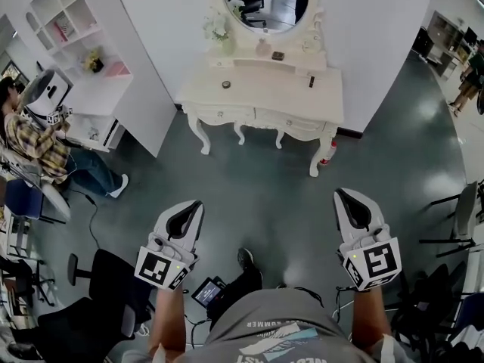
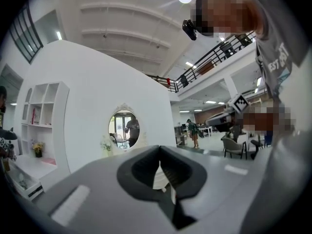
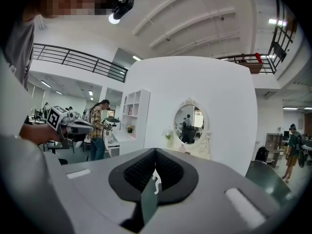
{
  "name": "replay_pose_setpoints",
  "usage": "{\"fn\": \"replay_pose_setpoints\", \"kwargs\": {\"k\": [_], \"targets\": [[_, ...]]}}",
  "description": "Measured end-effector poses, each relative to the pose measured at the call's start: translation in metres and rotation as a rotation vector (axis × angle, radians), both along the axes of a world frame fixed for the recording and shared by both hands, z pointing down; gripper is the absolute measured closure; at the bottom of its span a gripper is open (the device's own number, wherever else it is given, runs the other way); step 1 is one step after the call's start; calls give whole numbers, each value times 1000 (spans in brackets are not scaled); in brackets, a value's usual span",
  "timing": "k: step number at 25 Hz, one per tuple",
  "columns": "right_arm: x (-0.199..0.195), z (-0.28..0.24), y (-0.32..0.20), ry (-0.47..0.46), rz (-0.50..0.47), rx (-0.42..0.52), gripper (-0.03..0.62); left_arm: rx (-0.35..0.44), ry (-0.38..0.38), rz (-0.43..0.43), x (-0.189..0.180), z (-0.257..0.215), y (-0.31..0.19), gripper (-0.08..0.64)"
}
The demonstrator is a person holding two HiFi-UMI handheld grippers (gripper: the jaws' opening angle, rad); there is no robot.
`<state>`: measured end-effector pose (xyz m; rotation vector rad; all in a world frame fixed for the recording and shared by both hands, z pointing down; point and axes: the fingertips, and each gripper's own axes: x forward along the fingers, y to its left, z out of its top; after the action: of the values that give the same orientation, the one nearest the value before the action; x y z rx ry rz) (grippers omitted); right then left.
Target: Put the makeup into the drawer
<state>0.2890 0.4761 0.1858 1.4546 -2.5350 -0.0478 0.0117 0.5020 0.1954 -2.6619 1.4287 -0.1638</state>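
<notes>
A white vanity table (image 1: 261, 97) with an oval mirror (image 1: 265, 2) stands against the far wall. Two drawers (image 1: 255, 116) in its front are closed. On its top lie small makeup items: a dark round one (image 1: 226, 84), a dark stick (image 1: 311, 82) and a dark pot (image 1: 277, 55). My left gripper (image 1: 197, 203) and right gripper (image 1: 340, 193) are held over the grey floor, well short of the table, both shut and empty. The left gripper view shows the shut left gripper (image 2: 159, 147) pointing at the mirror (image 2: 123, 129). In the right gripper view the right gripper (image 3: 155, 150) is likewise shut.
A white shelf unit (image 1: 83, 44) stands at the left, with a seated person (image 1: 41, 146) beside it holding grippers. Black chairs (image 1: 98, 293) and cables lie near my feet. More chairs (image 1: 454, 225) stand at the right. A red object (image 1: 330, 151) sits by the table's right leg.
</notes>
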Motion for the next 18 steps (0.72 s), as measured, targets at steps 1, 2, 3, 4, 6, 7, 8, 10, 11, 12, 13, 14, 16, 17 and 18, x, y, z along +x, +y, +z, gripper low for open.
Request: {"fn": "replay_pose_setpoints", "kwargs": {"k": [1,2,3,4,6,7,8,10,11,12,13,14,16,17,18], "targets": [[-6,-2,-11,3,10,3,588,5,0,8,-7,-2,-13,558],[-13,-5,-22,4,20,6,588,8,0,16,-14,-4,-26,558],[-21,-7,-32,4,29,9,588,10,0,24,-22,-5,-39,558],[-29,-9,-42,4,36,11,588,12,-1,32,-30,-6,-51,558],[-45,-11,-60,8,48,15,588,18,-2,47,-45,-8,-75,558],[-53,-12,-69,10,55,16,588,22,-1,55,-51,-10,-86,558],[-60,-13,-78,12,62,18,588,25,0,63,-58,-10,-96,558],[-73,-14,-96,11,79,21,588,25,3,79,-70,-10,-117,558],[-79,-14,-104,9,86,22,588,23,3,87,-76,-9,-127,558],[-86,-14,-112,7,90,20,588,20,3,94,-81,-8,-136,558],[-92,-14,-119,7,91,17,588,17,3,100,-85,-7,-145,558],[-98,-13,-126,9,89,12,588,14,5,103,-89,-7,-153,558],[-107,-12,-140,15,83,3,588,8,12,105,-96,-5,-168,558],[-111,-11,-147,17,82,1,588,5,16,104,-99,-4,-176,558],[-113,-11,-155,19,81,-1,588,1,20,101,-102,-2,-183,558]]}}
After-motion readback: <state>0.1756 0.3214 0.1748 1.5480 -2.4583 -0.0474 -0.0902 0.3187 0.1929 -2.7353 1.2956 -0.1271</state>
